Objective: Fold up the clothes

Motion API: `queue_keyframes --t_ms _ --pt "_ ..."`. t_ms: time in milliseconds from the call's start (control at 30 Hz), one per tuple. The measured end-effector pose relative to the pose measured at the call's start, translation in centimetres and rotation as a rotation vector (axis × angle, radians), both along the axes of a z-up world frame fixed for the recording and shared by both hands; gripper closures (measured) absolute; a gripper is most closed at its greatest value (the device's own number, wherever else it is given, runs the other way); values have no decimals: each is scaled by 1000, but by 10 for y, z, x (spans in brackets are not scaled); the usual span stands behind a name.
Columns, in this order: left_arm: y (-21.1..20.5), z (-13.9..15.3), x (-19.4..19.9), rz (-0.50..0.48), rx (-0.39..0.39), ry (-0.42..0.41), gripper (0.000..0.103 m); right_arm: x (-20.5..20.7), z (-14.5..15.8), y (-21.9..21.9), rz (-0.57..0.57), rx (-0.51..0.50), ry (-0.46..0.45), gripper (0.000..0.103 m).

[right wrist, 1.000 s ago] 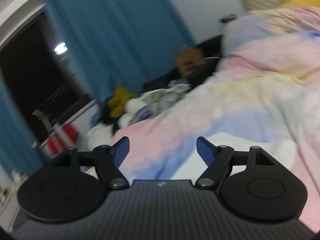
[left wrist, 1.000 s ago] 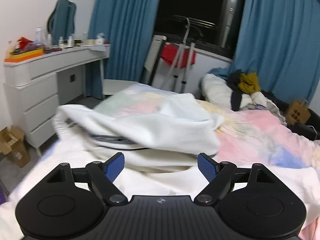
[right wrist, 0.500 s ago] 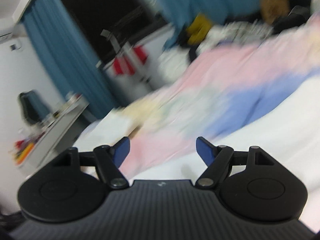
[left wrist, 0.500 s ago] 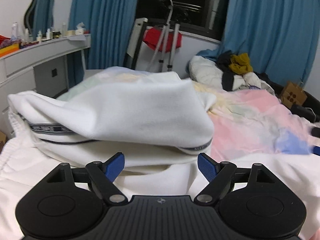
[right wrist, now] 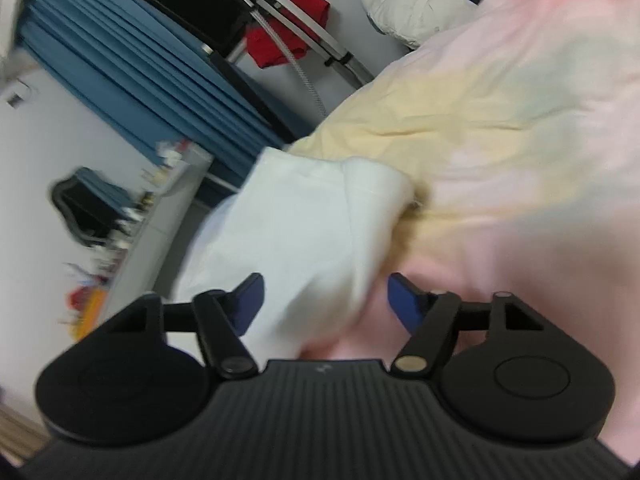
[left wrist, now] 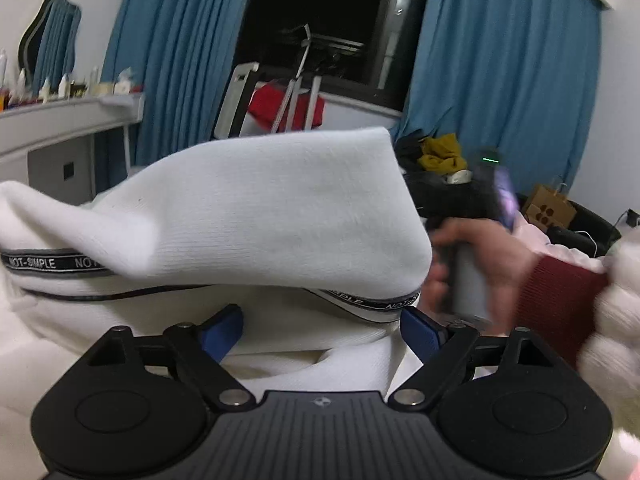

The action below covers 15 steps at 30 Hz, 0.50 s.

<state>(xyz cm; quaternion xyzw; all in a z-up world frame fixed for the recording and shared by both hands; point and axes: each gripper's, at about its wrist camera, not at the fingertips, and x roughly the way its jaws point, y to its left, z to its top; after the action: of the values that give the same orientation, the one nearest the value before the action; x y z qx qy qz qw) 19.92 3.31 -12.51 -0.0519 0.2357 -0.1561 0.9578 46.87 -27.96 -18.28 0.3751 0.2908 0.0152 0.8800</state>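
Note:
A white garment (left wrist: 256, 208) with a black "NOT-SIMPLE" lettered band lies bunched on the bed, right in front of my left gripper (left wrist: 320, 330), which is open with its blue fingertips (left wrist: 222, 330) against the white cloth. My right gripper (right wrist: 324, 300) is open; a fold of the same white garment (right wrist: 316, 224) lies between and ahead of its fingers. In the left wrist view the person's hand (left wrist: 476, 264) holding the right gripper shows blurred at the right edge of the garment.
The bed has a pastel pink, yellow and blue cover (right wrist: 500, 128). A white dresser (left wrist: 60, 128) with bottles stands left. A drying rack with a red cloth (left wrist: 288, 108), blue curtains (left wrist: 500, 80) and a clothes pile (left wrist: 440, 156) stand behind.
My left gripper has moved closer to the white garment, which now fills the view. My right gripper has swung left and down onto the garment's edge; the hand has come into the left wrist view.

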Motion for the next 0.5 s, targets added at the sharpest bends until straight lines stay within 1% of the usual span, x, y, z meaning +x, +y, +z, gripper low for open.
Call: queue_keyframes --t_ms 33,67,100,133,233,300,367,467,500 --pt "1 -2 2 -7 -9 -6 15 10 1 4 -16 -51 19 68" --pt "2 -4 3 -14 -19 -11 14 19 3 8 -32 -101 35 87" --pt "3 -5 4 -20 -29 -15 13 24 10 9 -46 -146 33 88" --pt "5 -5 5 -28 -44 -18 13 29 18 10 -60 -189 26 93" --pt "13 -5 6 -55 -106 -15 13 23 61 -6 -106 -276 -82 94" --pt "18 -5 7 -70 -152 -5 13 20 96 -28 -150 -319 -130 94" --pt "20 -4 7 -67 -171 7 13 17 136 -56 -211 -386 -155 94" --pt "23 -4 9 -56 -169 27 13 -5 190 -104 -331 -466 -193 94" --pt "23 -4 10 -55 -165 32 13 -16 203 -123 -377 -486 -196 94"
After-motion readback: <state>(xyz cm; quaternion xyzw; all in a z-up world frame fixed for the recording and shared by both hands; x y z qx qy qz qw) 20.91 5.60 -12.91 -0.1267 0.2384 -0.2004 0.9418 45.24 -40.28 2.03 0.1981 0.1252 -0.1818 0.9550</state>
